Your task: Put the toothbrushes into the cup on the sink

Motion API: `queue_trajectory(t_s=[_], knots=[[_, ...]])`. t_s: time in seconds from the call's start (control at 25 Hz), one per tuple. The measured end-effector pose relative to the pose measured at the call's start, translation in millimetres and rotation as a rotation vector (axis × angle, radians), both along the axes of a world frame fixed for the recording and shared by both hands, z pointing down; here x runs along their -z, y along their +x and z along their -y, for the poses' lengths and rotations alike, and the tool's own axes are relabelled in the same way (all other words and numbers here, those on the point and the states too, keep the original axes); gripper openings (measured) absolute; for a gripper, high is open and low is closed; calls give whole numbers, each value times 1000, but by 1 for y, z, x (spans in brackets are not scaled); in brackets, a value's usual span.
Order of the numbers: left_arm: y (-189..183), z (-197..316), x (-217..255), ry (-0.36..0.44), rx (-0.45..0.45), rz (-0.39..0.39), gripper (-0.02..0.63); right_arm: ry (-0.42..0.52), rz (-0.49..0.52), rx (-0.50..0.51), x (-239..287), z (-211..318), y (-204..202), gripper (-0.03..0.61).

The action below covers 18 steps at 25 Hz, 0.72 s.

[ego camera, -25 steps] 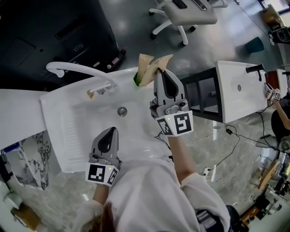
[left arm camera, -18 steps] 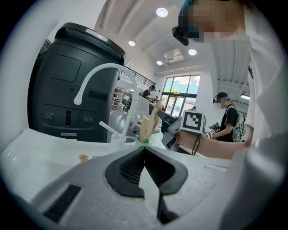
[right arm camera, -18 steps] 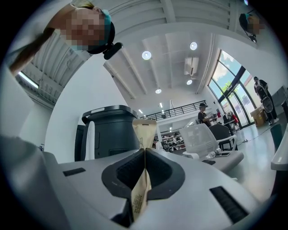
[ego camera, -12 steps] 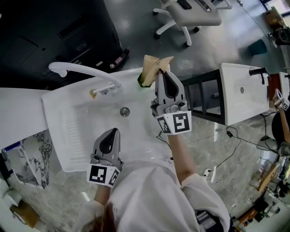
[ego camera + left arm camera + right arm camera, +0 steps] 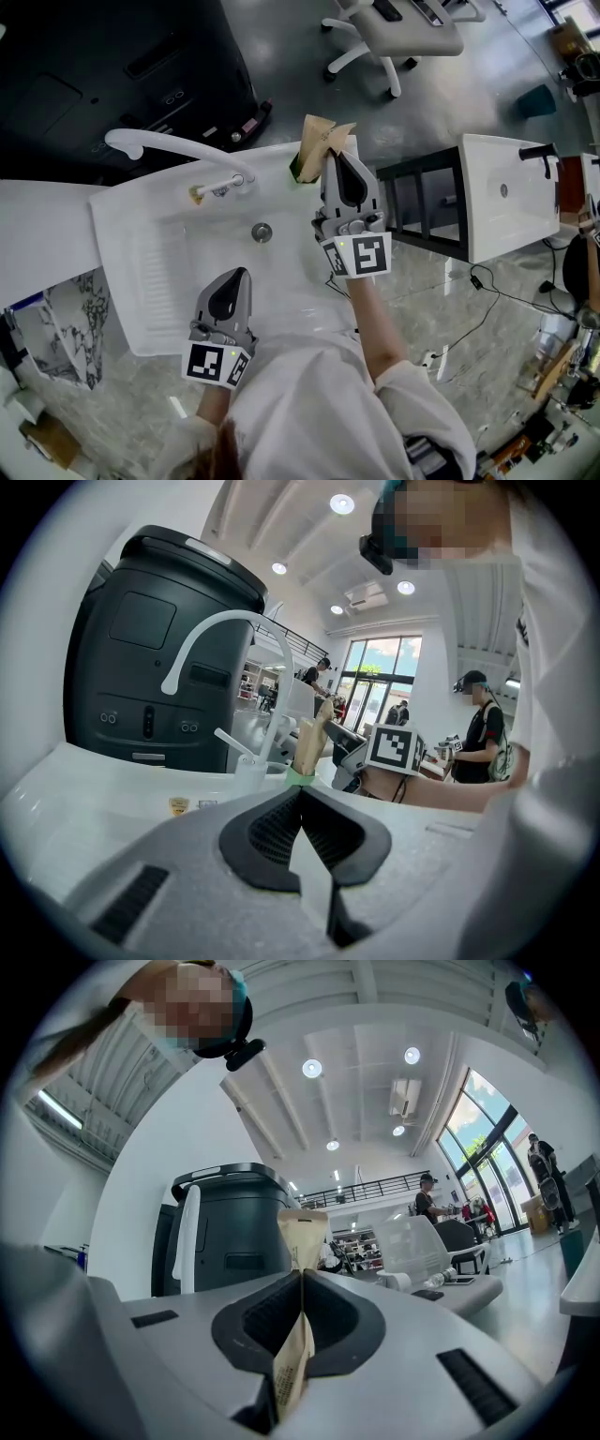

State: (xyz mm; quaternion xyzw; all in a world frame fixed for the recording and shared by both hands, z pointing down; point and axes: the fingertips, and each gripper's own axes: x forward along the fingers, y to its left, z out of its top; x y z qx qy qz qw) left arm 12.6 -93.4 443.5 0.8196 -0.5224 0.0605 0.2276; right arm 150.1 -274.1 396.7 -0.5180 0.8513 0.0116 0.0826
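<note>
My right gripper (image 5: 339, 157) is shut on a tan paper-wrapped toothbrush (image 5: 340, 134), held just over the sink's back right corner. In the right gripper view the wrapper (image 5: 300, 1227) stands up between the closed jaws of that gripper (image 5: 301, 1274). Close beside it a green cup (image 5: 293, 170) stands on the sink's rim, with another tan packet (image 5: 313, 137) upright in it. The left gripper view shows this cup (image 5: 300, 776) and its packet (image 5: 308, 743) ahead. My left gripper (image 5: 238, 275) hangs over the basin's front, shut and holding nothing (image 5: 300, 789).
The white sink (image 5: 141, 267) has a drain (image 5: 262, 232) and a long curved faucet (image 5: 169, 143) at its back. A black machine (image 5: 112, 66) stands behind it. To the right are a dark frame (image 5: 422, 202), a second white basin (image 5: 502, 202) and an office chair (image 5: 398, 28).
My right gripper has sunk a little with the wrapped toothbrush, closer to the cup. The left gripper has stayed where it was.
</note>
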Motion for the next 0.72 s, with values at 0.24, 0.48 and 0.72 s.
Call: queue_trajectory(t_s=[0.24,0.48,0.72], knots=[[-1,1,0,-2,3,1,13,-17,-20,7,-10,1,-4,17],[1,0,0,0,3,-2,14,-43,-46,7,-25,4,-6,17],[1,0,3,4,6,0,12,-47,-86,14,-32,3,-11,17]])
